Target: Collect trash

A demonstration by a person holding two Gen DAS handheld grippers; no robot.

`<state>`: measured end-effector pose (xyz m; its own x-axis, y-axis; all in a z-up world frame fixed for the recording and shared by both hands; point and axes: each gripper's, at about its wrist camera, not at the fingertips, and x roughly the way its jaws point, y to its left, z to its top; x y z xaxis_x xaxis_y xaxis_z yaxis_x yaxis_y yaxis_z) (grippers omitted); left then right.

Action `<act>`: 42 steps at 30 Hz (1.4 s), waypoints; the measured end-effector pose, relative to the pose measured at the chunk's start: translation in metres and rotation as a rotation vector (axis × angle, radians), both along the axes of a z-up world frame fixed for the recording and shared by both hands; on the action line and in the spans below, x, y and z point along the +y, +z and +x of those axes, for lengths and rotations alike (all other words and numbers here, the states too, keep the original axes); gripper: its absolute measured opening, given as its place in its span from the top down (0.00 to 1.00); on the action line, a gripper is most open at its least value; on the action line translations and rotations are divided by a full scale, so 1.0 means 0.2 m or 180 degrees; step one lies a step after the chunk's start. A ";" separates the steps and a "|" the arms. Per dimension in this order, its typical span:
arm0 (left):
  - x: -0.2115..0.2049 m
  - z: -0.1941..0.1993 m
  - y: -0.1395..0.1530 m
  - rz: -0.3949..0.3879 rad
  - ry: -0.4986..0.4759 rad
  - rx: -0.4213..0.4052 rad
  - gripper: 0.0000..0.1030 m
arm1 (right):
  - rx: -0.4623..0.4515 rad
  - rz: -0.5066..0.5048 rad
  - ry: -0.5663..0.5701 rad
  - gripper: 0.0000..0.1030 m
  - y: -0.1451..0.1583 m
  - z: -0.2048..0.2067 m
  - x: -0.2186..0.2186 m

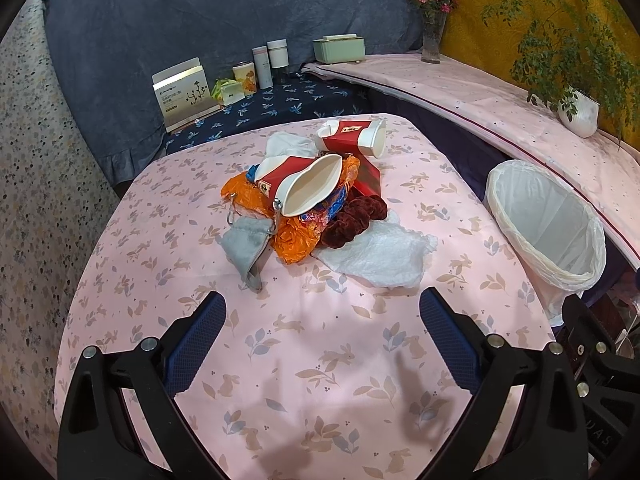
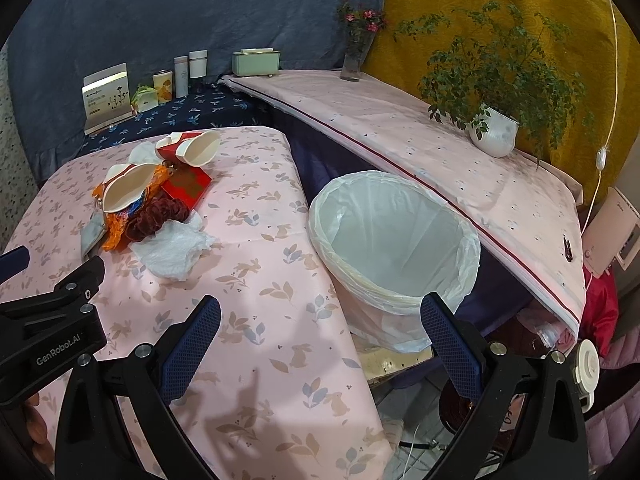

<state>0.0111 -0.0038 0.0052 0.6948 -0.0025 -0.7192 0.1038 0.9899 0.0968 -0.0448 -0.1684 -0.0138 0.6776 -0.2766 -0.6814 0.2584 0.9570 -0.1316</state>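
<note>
Room: a table [image 1: 320,360] under a pink cloth printed with rabbits and leaves, blue and yellow cloths hung behind it.
Trash pile: heaped near the far middle of the table, well back from the near edge.
Paper cup [image 1: 304,188]: red and white, squashed, lying on its side on top of the pile with its mouth toward the near edge.
Second cup [image 1: 352,138]: also red and white, on its side at the far edge of the table.
Orange wrapper [image 1: 296,236]: crumpled under the first cup.
Hair tie [image 1: 352,216]: dark red velvet, touching the wrapper on its right.
Tissue [image 1: 380,256]: white, crumpled, on the near right of the pile.
Grey pouch [image 1: 244,244]: on the near left of the pile.
Red packet [image 2: 188,184]: flat, between the two cups.
Bin [image 2: 396,240]: lined with a white bag, standing just off the table's right edge, nothing visible inside.
Left gripper [image 1: 320,324]: blue-padded fingers spread wide, holding nothing, above bare cloth near the near edge.
Right gripper [image 2: 320,328]: fingers spread wide, holding nothing, over the table's right edge beside the bin.
Shelf [image 2: 400,128]: pink-covered, behind the bin, carrying a potted plant [image 2: 496,132] and a vase of flowers [image 2: 356,52].
Far back: boxes and bottles on a dark blue cloth.
</note>
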 end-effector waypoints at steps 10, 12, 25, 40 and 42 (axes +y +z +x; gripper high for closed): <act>-0.01 -0.02 0.00 -0.0016 -0.0011 -0.0014 0.10 | -0.0014 -0.0009 -0.0030 0.06 0.02 -0.01 -0.01; -0.01 -0.02 0.00 -0.0018 -0.0013 -0.0014 0.10 | -0.0012 -0.0005 -0.0039 0.06 0.02 -0.01 -0.01; -0.02 -0.03 -0.01 -0.0049 -0.0043 -0.0022 0.10 | -0.0021 0.0008 -0.0088 0.06 0.02 -0.02 -0.01; 0.00 -0.03 -0.03 -0.0138 -0.0161 -0.0010 0.09 | -0.0036 -0.0004 -0.0136 0.06 0.02 -0.02 -0.02; 0.00 -0.03 -0.02 -0.0151 -0.0185 -0.0018 0.09 | -0.0035 -0.0001 -0.0150 0.06 0.02 -0.02 -0.02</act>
